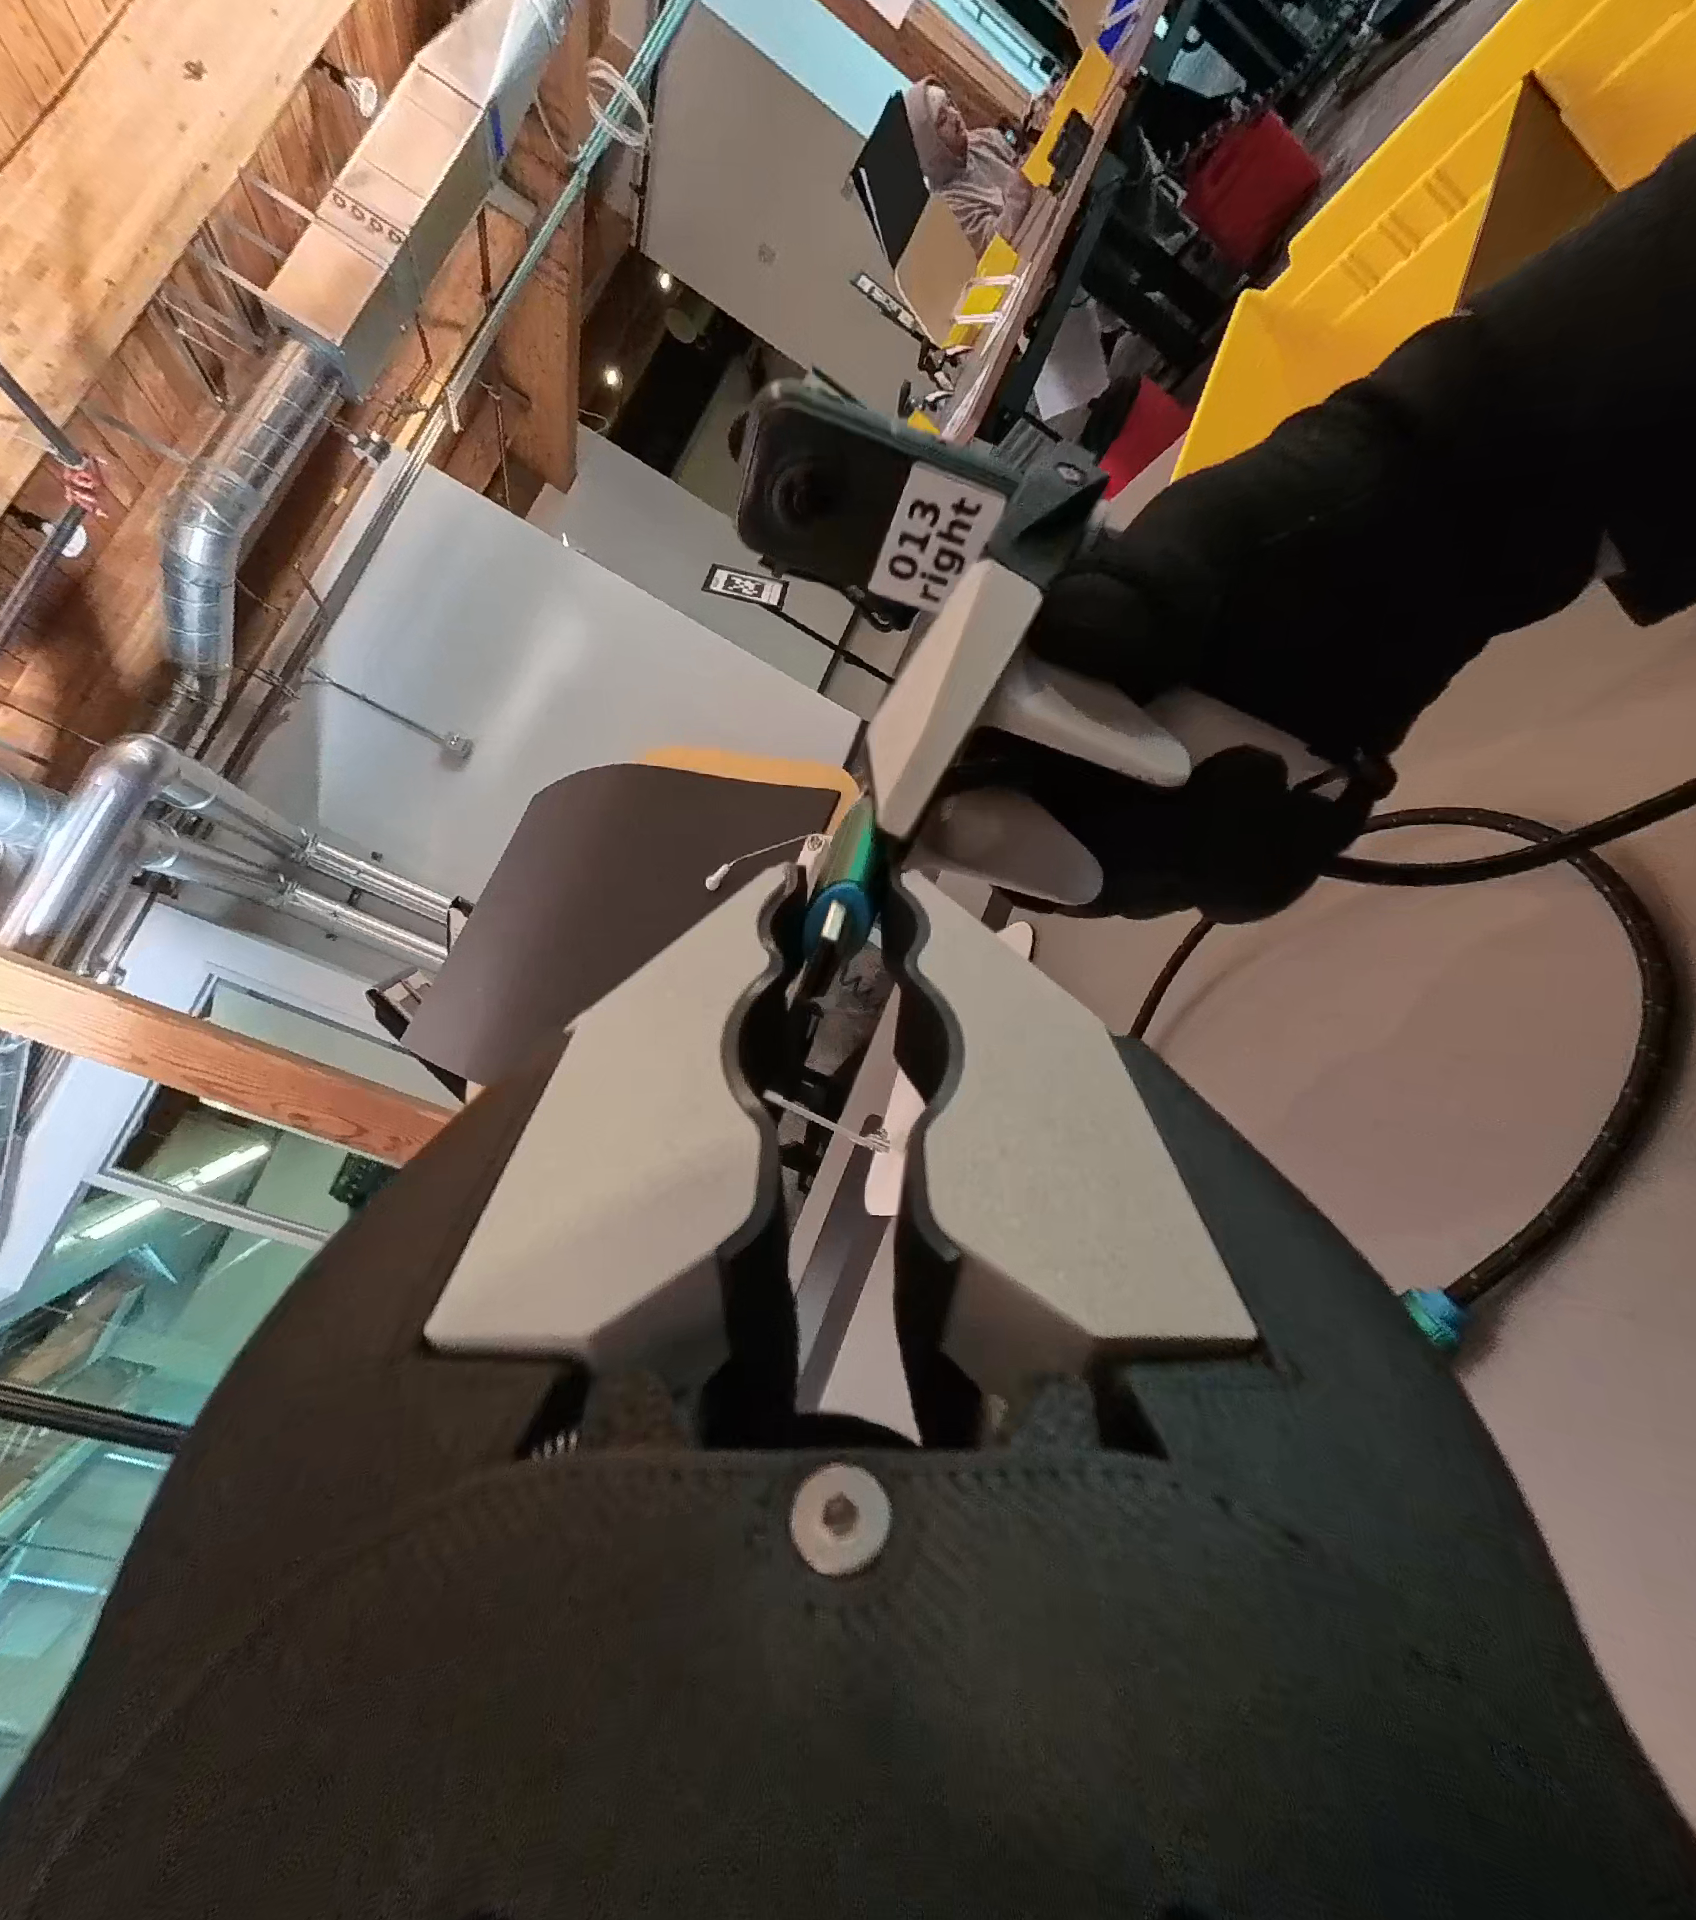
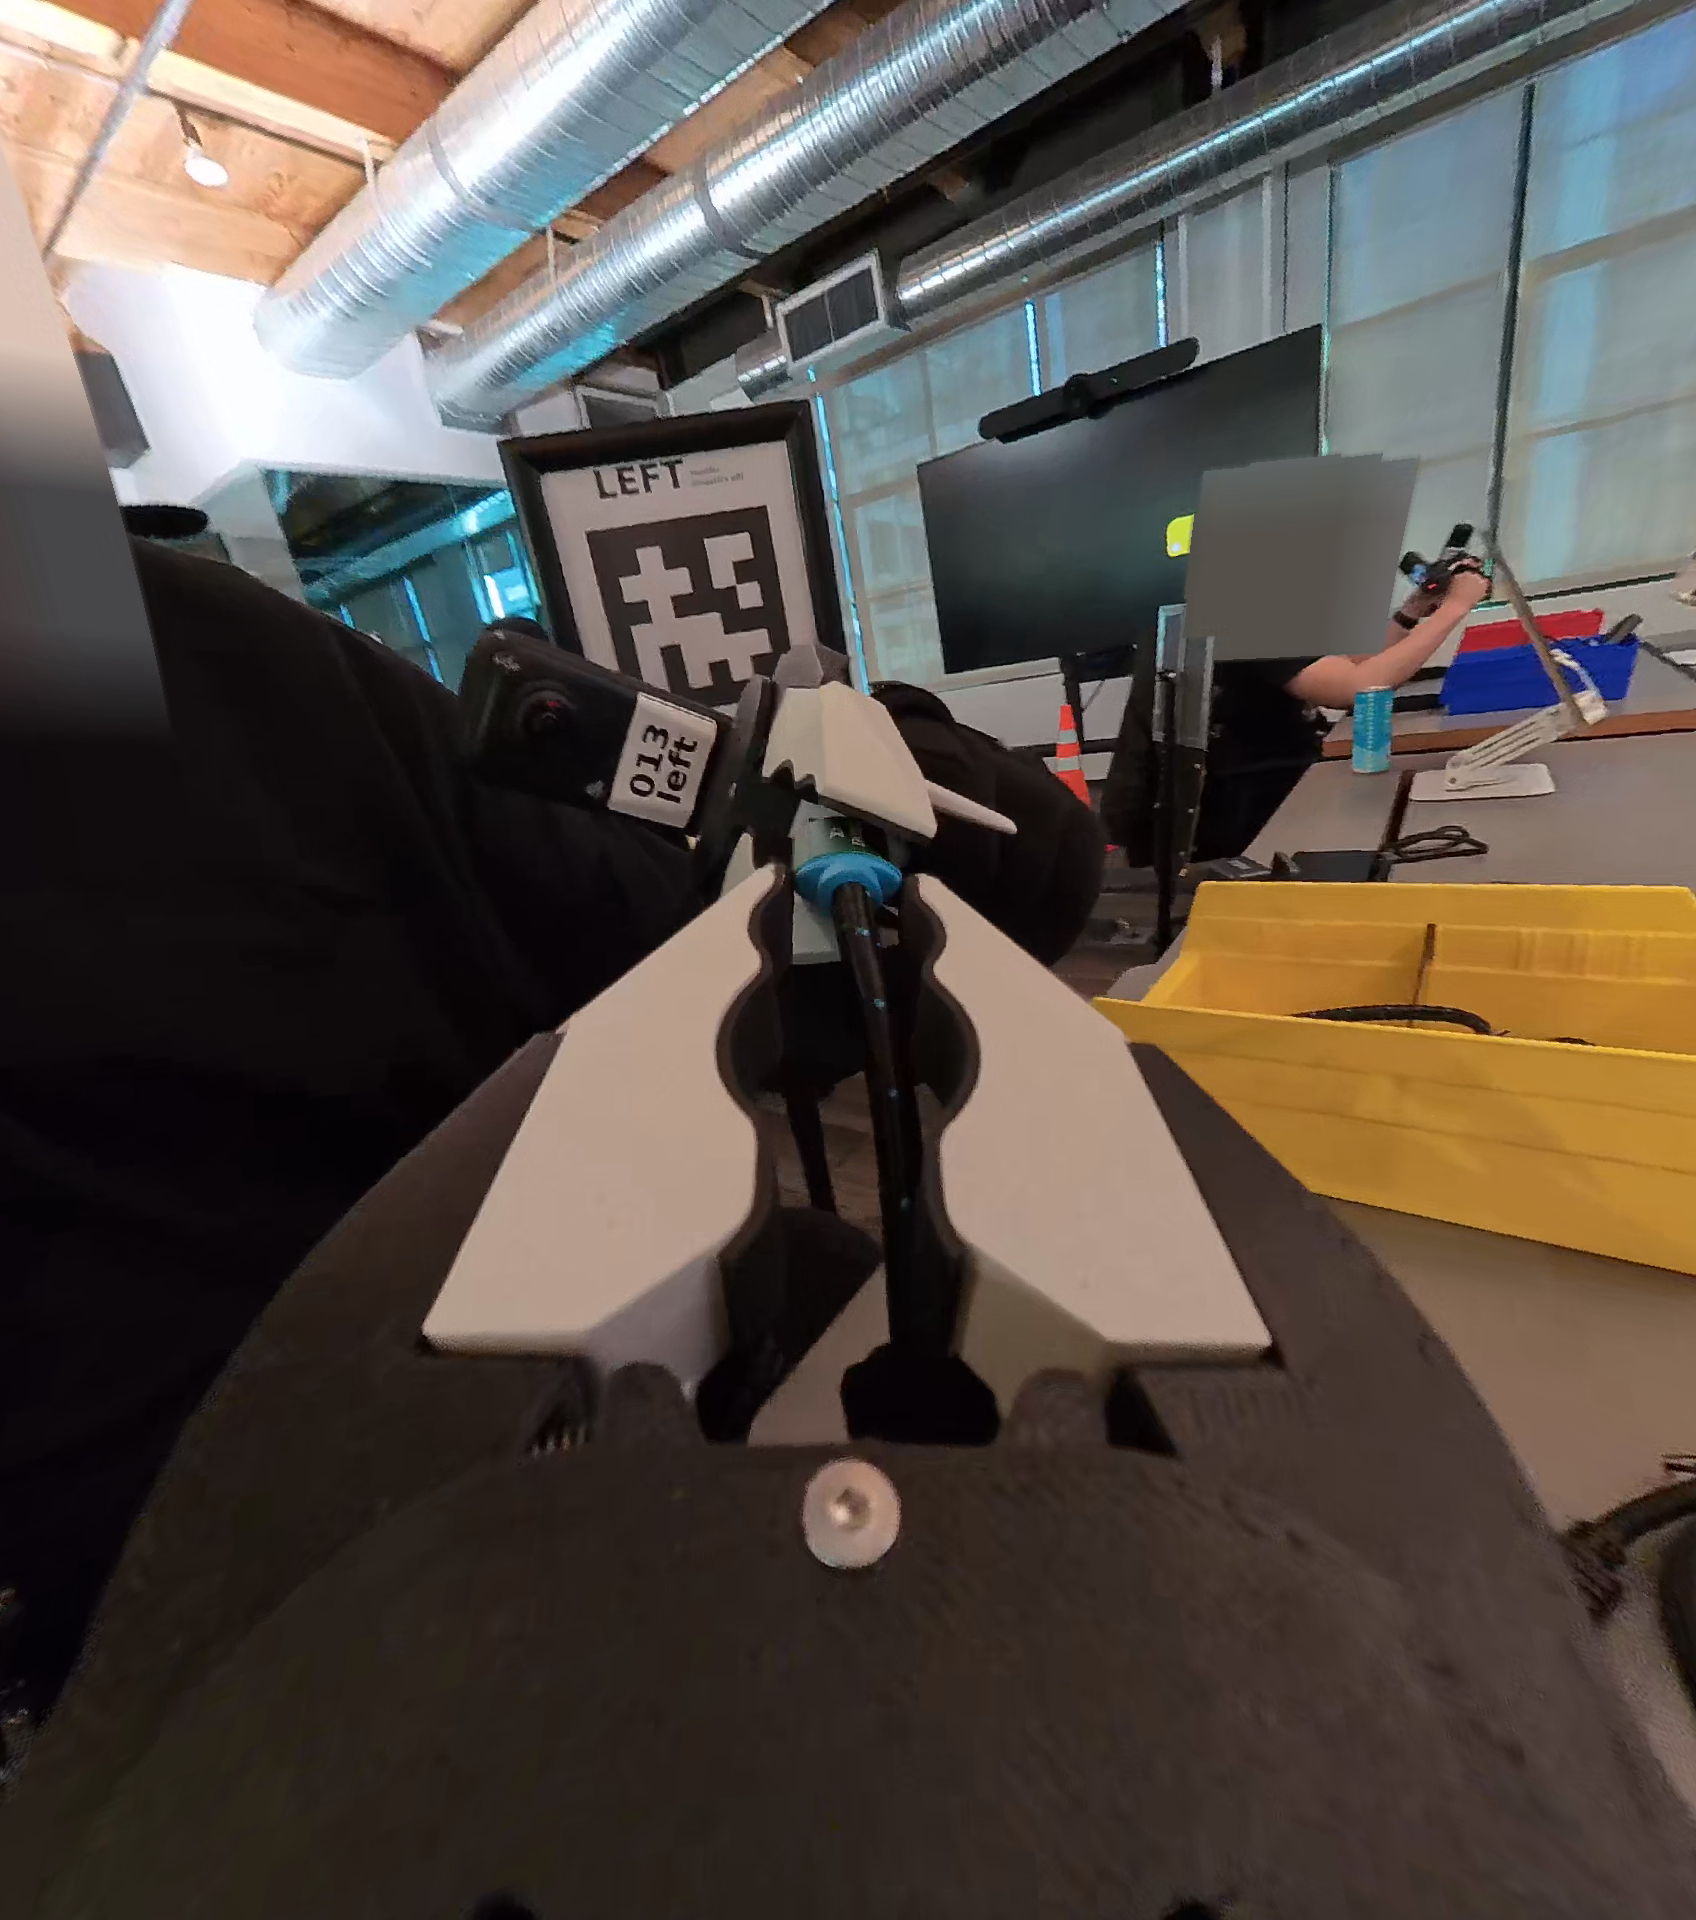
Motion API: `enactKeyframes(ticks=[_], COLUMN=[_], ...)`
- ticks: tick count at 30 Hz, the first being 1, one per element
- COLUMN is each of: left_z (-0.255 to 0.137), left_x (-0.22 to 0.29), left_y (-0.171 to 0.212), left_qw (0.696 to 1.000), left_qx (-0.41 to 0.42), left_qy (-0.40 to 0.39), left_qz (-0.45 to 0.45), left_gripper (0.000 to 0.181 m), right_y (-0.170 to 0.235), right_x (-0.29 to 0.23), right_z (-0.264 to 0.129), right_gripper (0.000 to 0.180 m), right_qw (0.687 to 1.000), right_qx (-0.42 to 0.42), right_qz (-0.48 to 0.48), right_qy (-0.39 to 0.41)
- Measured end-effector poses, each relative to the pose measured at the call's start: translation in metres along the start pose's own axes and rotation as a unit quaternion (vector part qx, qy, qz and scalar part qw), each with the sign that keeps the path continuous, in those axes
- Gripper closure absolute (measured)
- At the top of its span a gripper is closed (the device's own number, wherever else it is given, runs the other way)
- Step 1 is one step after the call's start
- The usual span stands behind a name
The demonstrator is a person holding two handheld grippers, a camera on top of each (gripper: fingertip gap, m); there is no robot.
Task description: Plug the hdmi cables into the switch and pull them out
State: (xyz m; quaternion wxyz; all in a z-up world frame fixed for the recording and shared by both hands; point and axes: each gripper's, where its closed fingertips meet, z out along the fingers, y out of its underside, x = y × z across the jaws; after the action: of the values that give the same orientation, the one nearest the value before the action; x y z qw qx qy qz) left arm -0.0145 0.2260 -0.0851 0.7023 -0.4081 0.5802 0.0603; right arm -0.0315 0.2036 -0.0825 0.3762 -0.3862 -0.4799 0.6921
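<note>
Together, two grippers meet: right gripper [image 2: 839, 894] fingers clamp one blue-collared HDMI plug [image 2: 846, 875], left gripper [image 1: 839, 925] fingers' hold unclear.

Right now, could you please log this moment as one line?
right tongs shut on blue-collared HDMI plug | left tongs tip-to-tip opposite, grip unclear | second cable on table

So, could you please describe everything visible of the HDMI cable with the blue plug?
The HDMI cable is black and braided with teal flecks, ending in a blue plug. It runs between the fingers of the right gripper, which meets the left gripper tip to tip. The left wrist view shows the plug's metal tip. Its other blue end lies on the table.
</note>
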Motion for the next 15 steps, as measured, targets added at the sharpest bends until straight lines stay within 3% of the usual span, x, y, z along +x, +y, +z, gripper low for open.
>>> enactKeyframes(ticks=[15], left_z=[0.0025], left_x=[0.0035], left_y=[-0.0002], left_qw=[1.000], left_qx=[-0.002], left_qy=[-0.002], left_qz=[0.009], left_gripper=[0.169], right_y=[0.0010], right_x=[-0.0007], right_z=[0.0056], right_gripper=[0.158], right_qw=[1.000], right_qx=[0.008], right_qz=[0.007], right_qy=[-0.006])
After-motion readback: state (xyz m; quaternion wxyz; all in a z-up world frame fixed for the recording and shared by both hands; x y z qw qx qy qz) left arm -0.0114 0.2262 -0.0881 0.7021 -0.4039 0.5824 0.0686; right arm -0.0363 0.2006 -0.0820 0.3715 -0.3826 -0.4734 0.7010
